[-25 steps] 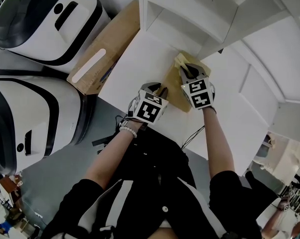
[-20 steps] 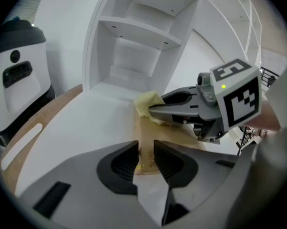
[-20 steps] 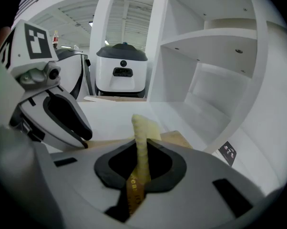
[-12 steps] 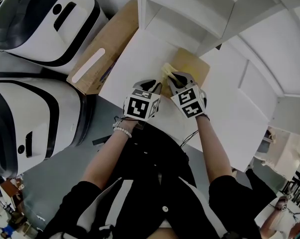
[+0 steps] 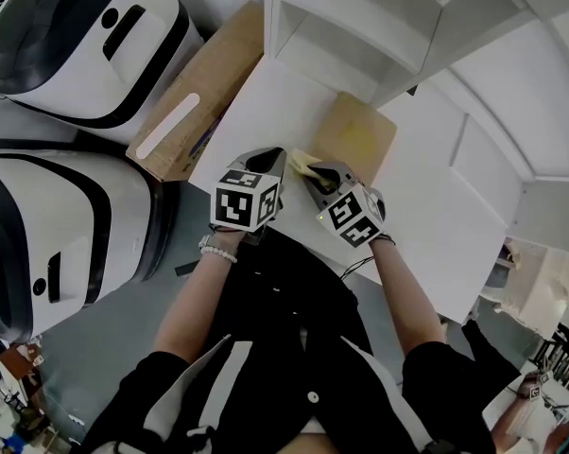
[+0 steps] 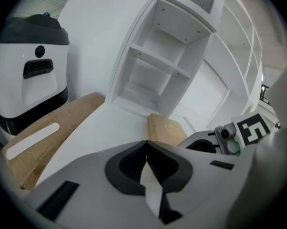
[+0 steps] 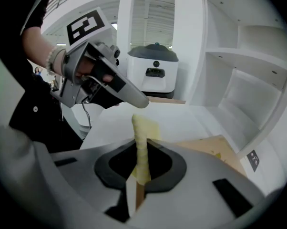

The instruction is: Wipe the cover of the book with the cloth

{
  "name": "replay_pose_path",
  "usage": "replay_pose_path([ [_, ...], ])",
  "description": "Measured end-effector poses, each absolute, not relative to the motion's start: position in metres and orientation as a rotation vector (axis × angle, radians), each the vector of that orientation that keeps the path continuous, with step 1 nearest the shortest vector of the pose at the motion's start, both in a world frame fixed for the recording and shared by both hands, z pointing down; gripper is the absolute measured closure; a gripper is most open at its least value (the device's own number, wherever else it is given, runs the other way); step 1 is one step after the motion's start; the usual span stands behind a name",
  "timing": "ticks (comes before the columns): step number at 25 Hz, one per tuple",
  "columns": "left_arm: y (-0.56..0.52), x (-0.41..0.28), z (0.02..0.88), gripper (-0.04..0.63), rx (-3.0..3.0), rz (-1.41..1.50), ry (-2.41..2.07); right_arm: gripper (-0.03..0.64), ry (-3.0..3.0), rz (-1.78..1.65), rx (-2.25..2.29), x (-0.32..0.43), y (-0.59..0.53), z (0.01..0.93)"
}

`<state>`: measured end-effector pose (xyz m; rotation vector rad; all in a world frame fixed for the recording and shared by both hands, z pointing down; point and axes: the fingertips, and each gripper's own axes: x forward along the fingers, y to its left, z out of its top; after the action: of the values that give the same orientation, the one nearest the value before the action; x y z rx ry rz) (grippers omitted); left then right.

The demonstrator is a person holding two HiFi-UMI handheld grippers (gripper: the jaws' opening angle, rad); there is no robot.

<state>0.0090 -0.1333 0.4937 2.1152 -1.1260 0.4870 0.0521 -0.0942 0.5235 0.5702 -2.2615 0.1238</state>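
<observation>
- White tabletop (image 5: 256, 102) below open shelving (image 5: 360, 26); book (image 5: 355, 138) flat on it, tan cover up, close to the shelving.
- Right gripper (image 7: 142, 149): clamped on yellow cloth (image 7: 140, 128), bunched upright between the jaws.
- Left gripper (image 6: 146, 143): shut tight, empty.
- Cloth likely soft, light, floppy: grip at the bunch.
- Book likely stiff, prone to sliding: steady at an edge.

Left gripper (image 5: 281, 157) fingers together; right gripper (image 5: 310, 171) fingers clamped.
</observation>
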Motion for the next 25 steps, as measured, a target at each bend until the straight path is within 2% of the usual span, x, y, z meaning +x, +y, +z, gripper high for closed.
replay_pose_path([
  [6, -0.137, 0.003, 0.482, 0.594, 2.098, 0.404, -1.129, 0.580, -2.308, 0.055, 0.504, 0.046, -0.095, 0.493],
  [15, -0.117, 0.054, 0.480, 0.594, 2.207, 0.501, -0.980, 0.580, -2.262, 0.050, 0.869, 0.086, -0.197, 0.465],
  [25, -0.096, 0.080, 0.507, 0.594, 2.212, 0.644, -0.890, 0.580, -2.088, 0.139, 1.140, 0.129, -0.265, 0.491],
])
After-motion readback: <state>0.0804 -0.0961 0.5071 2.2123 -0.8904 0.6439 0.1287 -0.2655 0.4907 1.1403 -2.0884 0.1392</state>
